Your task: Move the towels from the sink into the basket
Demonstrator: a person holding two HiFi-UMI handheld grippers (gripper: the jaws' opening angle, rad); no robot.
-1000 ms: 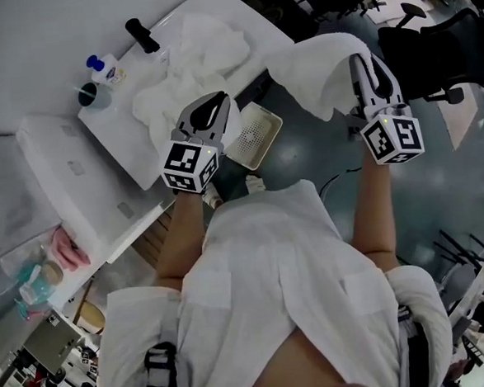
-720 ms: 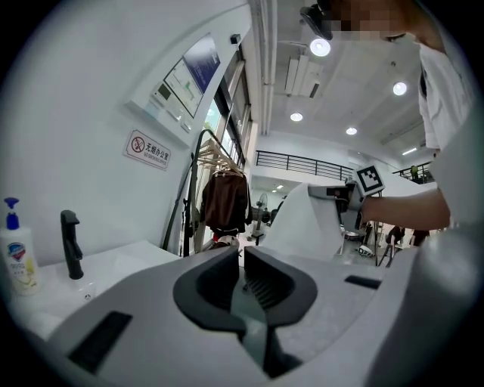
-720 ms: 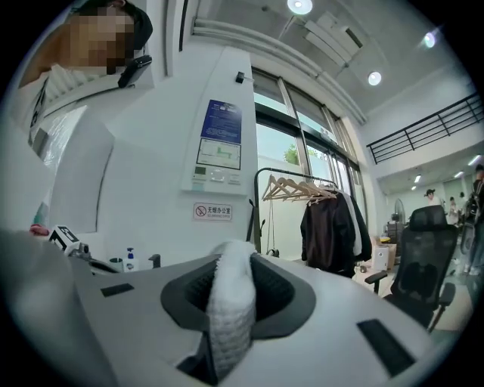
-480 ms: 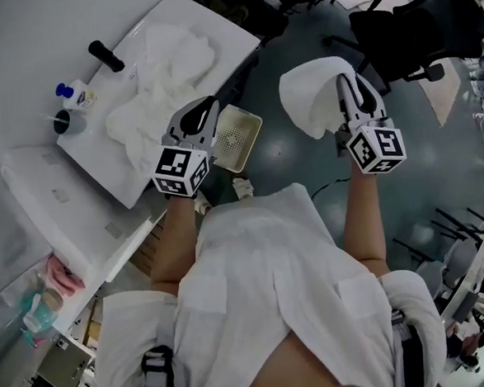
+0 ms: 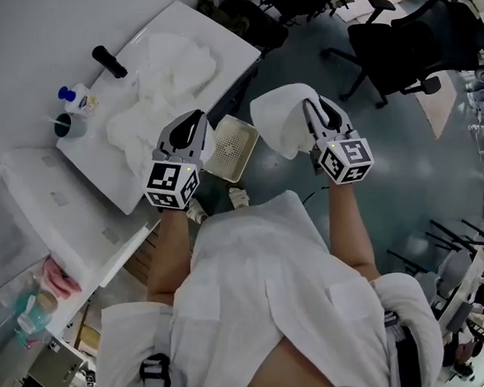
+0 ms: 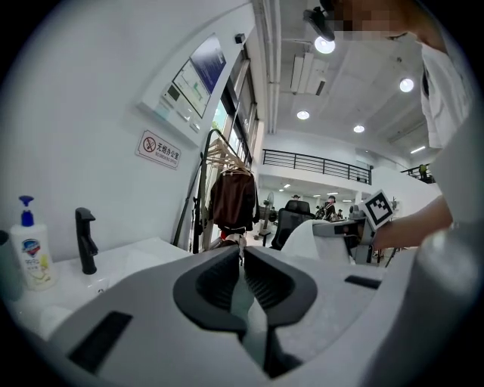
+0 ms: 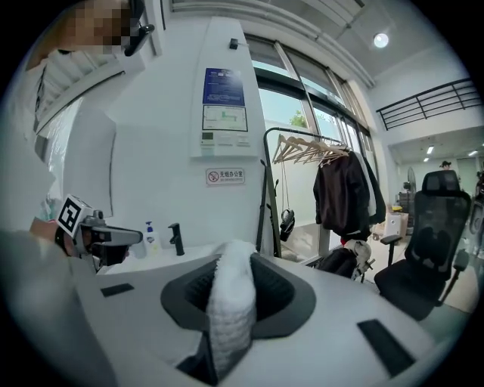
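My right gripper point(image 5: 309, 106) point(image 7: 233, 261) is shut on a white towel point(image 5: 278, 120) point(image 7: 230, 310), which hangs bunched over the floor, to the right of the cream perforated basket point(image 5: 232, 148). The basket stands on the floor below the sink counter's edge. More white towels point(image 5: 149, 104) lie heaped in the white sink point(image 5: 232, 53). My left gripper point(image 5: 195, 117) point(image 6: 242, 254) hovers at the sink's front edge beside the basket, jaws closed together with nothing between them.
A black faucet point(image 5: 109, 61) point(image 6: 85, 238), a soap bottle point(image 5: 78, 96) point(image 6: 32, 246) and a cup point(image 5: 68, 125) sit at the sink's far side. Black office chairs point(image 5: 397, 41) stand to the right. A coat rack with a dark jacket point(image 7: 344, 189) is behind.
The right gripper has come down and moved left toward the basket with the towel, which now hangs bunched instead of spread. The left gripper has stayed by the sink.
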